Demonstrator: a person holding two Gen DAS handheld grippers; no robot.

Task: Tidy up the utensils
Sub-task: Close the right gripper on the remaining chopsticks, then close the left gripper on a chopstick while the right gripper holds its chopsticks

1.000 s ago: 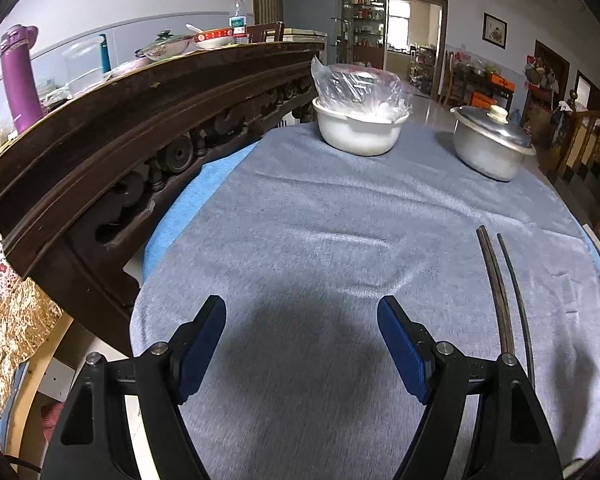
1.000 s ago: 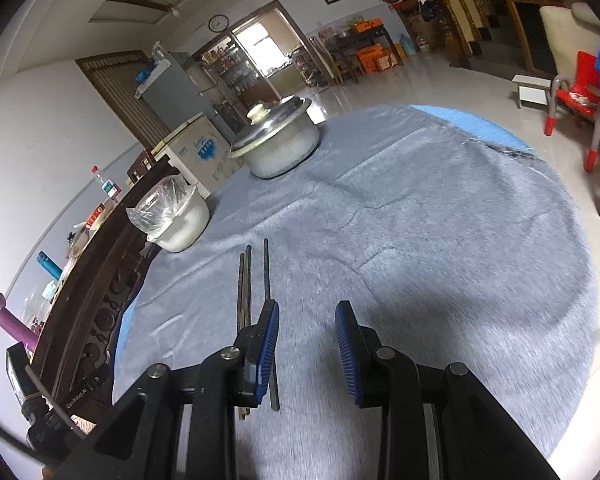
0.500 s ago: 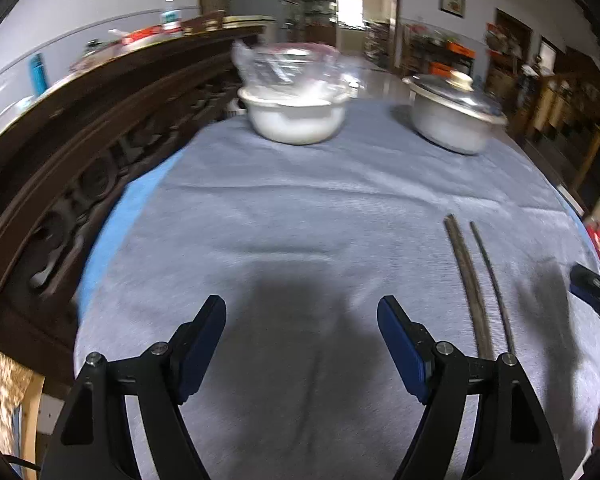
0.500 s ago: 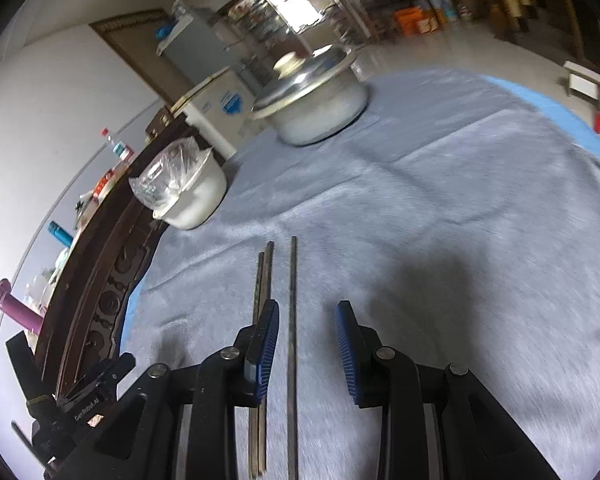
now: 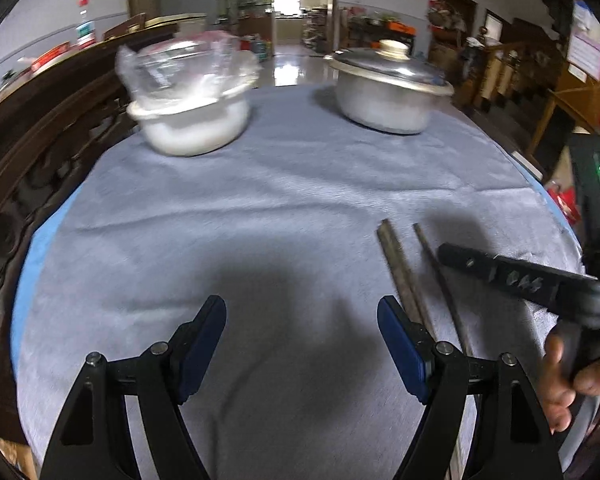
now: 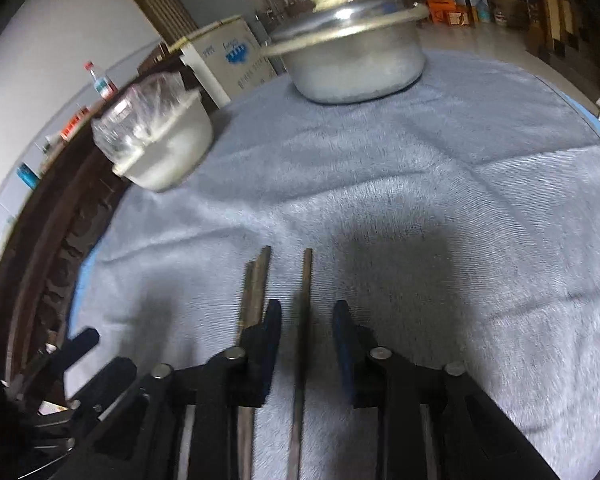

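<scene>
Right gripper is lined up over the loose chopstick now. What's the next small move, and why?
Probably lower the right gripper a little and close on the single chopstick. That stick runs between the two pads, which have just been closing but do not press on it yet, while the paired chopsticks lie just outside the left pad. The left gripper is open over bare cloth.

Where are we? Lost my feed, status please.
Left gripper open, empty. Right gripper open, closing astride single chopstick, no grip yet. Chopstick pair alongside.

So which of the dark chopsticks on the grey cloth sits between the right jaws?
The single dark chopstick lying apart on the right. It runs between the right gripper jaws, which have just been closing; the touching pair stays outside, to the left.
</scene>
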